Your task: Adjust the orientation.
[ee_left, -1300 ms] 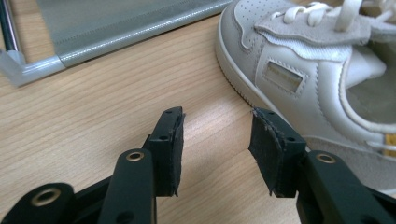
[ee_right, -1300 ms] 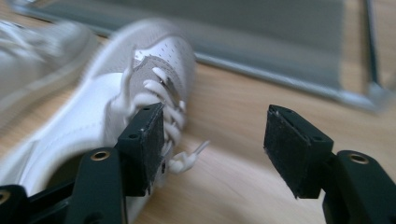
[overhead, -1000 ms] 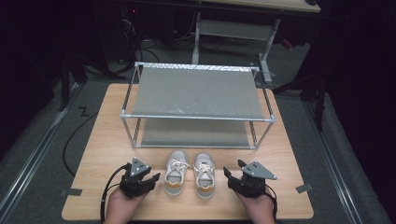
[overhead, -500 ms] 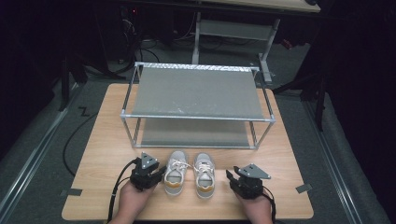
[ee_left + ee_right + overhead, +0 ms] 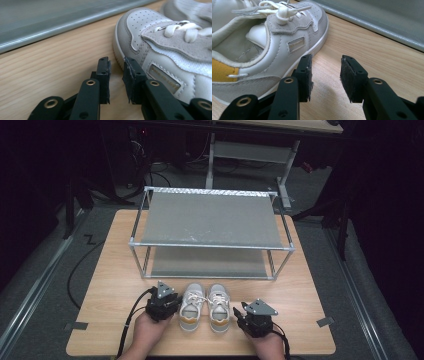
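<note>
- Near the front edge of the tabletop (image 5: pixel 100 285), pale wood-grain laminate, smooth and matt.
- Left hand (image 5: pixel 145 332) up from the front edge, holding the left gripper (image 5: pixel 167 306) low and level, pointed at the outer side of the left shoe (image 5: pixel 191 306).
- Left gripper's jaws black, flat-sided, with round rivets and rough dark pads; narrowed just now to a slim gap, nothing pinched between them, bare wood in the gap; one pad just beside the shoe's rubber sole edge, contact impossible to tell.
- Right hand (image 5: pixel 265 345) likewise from the front edge, carrying the right gripper (image 5: pixel 239 316) with its grey three-cornered plate on top, just outside the right shoe (image 5: pixel 219 306).
- Right gripper's jaws parted, released, nothing held; one jaw next to the sole rim.
- Shoes side by side at the middle of the front edge, toes away from the person: grey suede panels, white perforated leather toe, white laces, white rubber sole, yellow heel lining.
- Beyond, toward the far edge, a two-tier rack (image 5: pixel 210 220): metal tube frame, grey fabric shelves, the upper one faintly speckled.
</note>
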Demonstrator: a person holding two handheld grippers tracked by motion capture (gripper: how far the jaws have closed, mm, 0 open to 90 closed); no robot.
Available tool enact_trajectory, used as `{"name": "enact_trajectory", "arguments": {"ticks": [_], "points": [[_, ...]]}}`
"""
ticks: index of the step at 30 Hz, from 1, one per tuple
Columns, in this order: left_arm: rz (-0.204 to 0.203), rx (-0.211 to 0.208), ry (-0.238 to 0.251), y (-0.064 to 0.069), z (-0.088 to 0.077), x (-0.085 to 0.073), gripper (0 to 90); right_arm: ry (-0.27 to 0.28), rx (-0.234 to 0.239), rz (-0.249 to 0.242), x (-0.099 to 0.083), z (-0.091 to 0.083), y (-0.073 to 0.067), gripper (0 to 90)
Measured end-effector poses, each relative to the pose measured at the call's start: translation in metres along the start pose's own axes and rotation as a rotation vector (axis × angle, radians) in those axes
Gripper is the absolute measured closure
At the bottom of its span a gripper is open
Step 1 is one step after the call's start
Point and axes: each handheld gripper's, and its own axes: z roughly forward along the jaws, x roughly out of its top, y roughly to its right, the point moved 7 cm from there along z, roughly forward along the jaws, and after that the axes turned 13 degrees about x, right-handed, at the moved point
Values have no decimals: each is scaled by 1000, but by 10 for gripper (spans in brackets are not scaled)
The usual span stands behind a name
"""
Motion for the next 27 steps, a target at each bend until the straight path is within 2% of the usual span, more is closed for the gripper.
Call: {"name": "enact_trajectory", "arguments": {"ticks": [3,5,7,10,13,15,22,24,27], "points": [[22,-14,0,8,-1,0,736,4,2,2,0,-1,0,614],[9,-34,-1,8,-5,0,694,7,3,-2,0,-3,1,613],[18,-29,2,7,-9,-1,694,7,3,-1,0,-3,1,613],[46,-33,-12,7,-14,-8,723,7,6,-2,-1,-3,1,616],[78,-42,-23,12,-14,-13,745,4,16,-6,0,-1,0,623],[78,-58,-20,17,-13,-12,763,0,31,-17,3,3,-3,637],[102,-39,-8,26,-10,-8,855,1,39,-28,4,5,-5,681],[110,-36,-6,30,-8,-5,875,2,32,-23,3,4,-4,683],[125,-57,-7,41,-4,0,876,-2,12,-2,-2,-2,2,682]]}}
